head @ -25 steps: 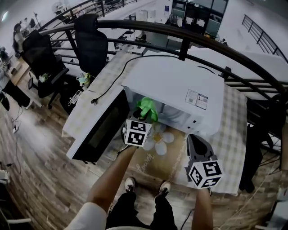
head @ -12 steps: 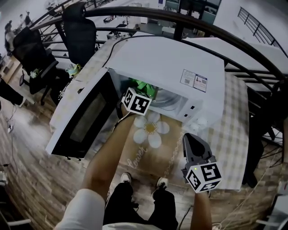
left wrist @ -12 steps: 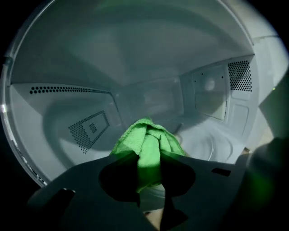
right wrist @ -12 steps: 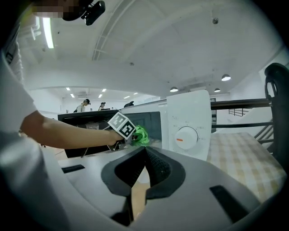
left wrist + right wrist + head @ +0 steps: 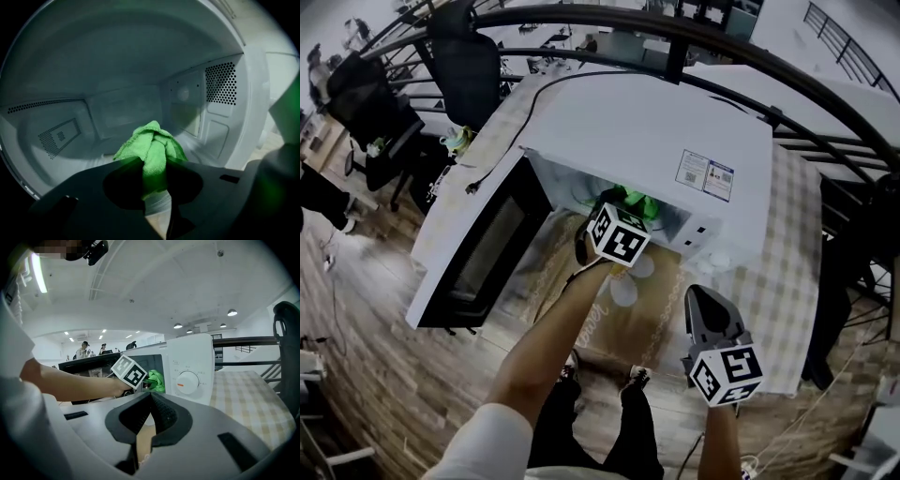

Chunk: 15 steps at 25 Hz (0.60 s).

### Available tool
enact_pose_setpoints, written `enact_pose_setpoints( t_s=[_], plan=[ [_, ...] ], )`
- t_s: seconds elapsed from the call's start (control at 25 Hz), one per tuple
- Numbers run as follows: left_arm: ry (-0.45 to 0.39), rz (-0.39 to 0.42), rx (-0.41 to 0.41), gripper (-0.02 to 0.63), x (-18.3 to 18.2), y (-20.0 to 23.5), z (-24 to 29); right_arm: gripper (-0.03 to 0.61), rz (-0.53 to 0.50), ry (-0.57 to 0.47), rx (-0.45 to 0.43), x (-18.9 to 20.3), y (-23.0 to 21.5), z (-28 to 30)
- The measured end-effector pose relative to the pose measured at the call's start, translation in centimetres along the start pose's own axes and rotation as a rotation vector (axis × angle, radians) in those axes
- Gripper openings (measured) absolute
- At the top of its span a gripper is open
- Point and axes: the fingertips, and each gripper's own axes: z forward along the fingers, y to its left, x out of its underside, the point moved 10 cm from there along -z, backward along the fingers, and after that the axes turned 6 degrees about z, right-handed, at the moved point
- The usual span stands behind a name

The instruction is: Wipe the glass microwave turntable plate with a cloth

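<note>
Microwave interior (image 5: 117,70): left gripper (image 5: 154,165), clamping green cloth (image 5: 151,143), apparently reached deeper.

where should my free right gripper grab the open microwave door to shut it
Probably the free outer edge of the black-windowed white microwave door, the end farthest from its hinge, approached from the person's side with the right gripper: it stands swung wide open.

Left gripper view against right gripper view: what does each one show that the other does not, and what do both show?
Only the left gripper view shows the inside of the microwave, with the perforated vent on its right wall. Only the right gripper view shows the control dial, the checked tablecloth and the marker cube of the left tongs. Both show the green cloth held by those tongs.
</note>
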Motion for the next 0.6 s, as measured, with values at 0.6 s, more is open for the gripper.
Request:
enact_pose_setpoints(
  t_s=[0.6],
  plan=[
    [-0.019, -0.032, -0.122, 0.107, 1.0, 6.1, -3.0, 0.012, 0.023, 0.044, -0.045, -0.9, 1.4, 2.0]
  ],
)
